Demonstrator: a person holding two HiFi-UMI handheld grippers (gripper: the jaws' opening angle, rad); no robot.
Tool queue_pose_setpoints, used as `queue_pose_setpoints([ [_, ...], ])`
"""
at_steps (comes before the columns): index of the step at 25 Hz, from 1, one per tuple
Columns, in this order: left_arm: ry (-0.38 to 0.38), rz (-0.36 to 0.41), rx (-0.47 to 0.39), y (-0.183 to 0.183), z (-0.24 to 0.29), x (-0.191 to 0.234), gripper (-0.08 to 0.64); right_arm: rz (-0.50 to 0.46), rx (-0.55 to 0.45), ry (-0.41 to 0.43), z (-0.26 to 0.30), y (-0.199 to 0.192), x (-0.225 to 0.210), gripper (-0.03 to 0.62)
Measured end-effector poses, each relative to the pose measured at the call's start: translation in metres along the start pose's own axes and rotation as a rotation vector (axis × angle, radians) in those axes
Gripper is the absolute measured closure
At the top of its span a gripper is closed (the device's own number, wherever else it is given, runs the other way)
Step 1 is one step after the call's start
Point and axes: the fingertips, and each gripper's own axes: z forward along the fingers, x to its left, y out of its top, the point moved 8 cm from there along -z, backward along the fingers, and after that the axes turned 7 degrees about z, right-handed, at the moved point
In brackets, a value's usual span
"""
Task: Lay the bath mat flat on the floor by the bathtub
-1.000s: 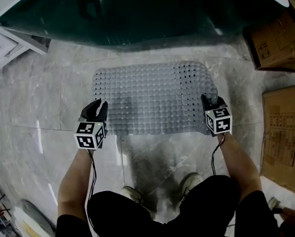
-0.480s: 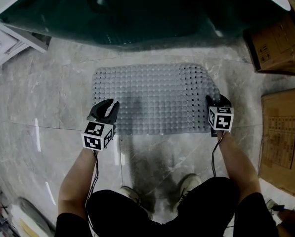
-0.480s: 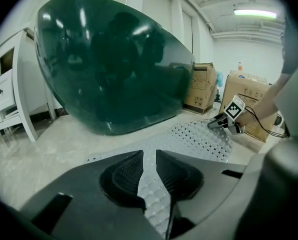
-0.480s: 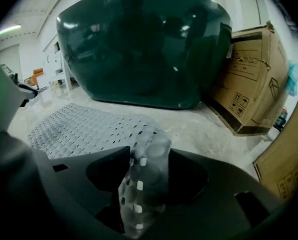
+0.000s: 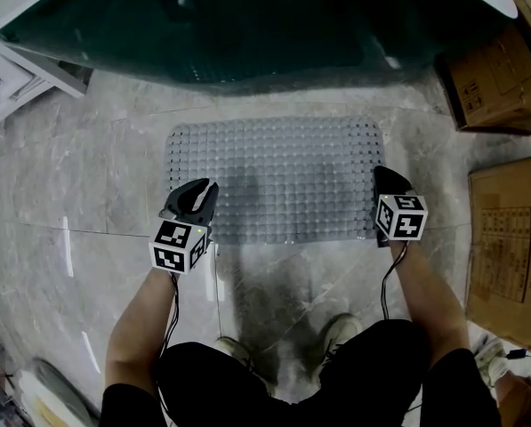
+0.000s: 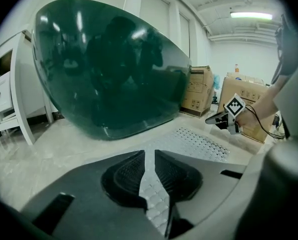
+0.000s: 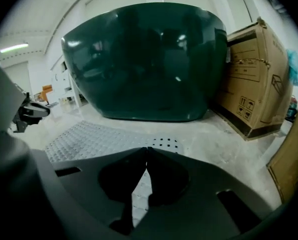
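The grey bubbled bath mat (image 5: 274,176) lies flat on the marble floor in front of the dark green bathtub (image 5: 229,25). My left gripper (image 5: 194,194) hovers over the mat's near left corner. Its jaws have just been closing but still stand a little apart, with nothing between them; the mat (image 6: 198,140) shows through the gap of the left gripper (image 6: 149,154). My right gripper (image 5: 382,178) hangs above the mat's near right corner. Its jaws have just closed and the right gripper (image 7: 147,149) is shut on nothing, with the mat (image 7: 89,136) below it.
Cardboard boxes (image 5: 492,69) stand at the right by the tub, with a flat carton (image 5: 510,238) nearer. A white cabinet (image 5: 7,78) stands at the far left. The person's shoes (image 5: 336,332) are on the floor just behind the mat.
The mat's near right corner, raised in the right gripper a second ago, now lies flat, and that gripper has lifted clear and shut. The left gripper moved right, onto the mat's near left corner.
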Motion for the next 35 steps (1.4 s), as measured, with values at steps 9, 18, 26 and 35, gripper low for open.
queue_pose_setpoints([
  [9, 0.031, 0.005, -0.031, 0.006, -0.009, -0.005, 0.538, -0.136, -0.030, 0.205, -0.004, 0.026, 0.062, 0.575],
  [18, -0.026, 0.028, -0.076, 0.019, -0.026, -0.012, 0.543, -0.270, -0.093, 0.374, -0.023, 0.048, 0.110, 0.575],
  [26, -0.113, 0.119, -0.120, 0.049, -0.044, -0.025, 0.545, -0.348, -0.132, 0.449, -0.046, 0.073, 0.141, 0.575],
  [35, -0.145, 0.227, -0.123, 0.090, -0.076, -0.045, 0.545, -0.405, -0.135, 0.494, -0.095, 0.105, 0.160, 0.575],
])
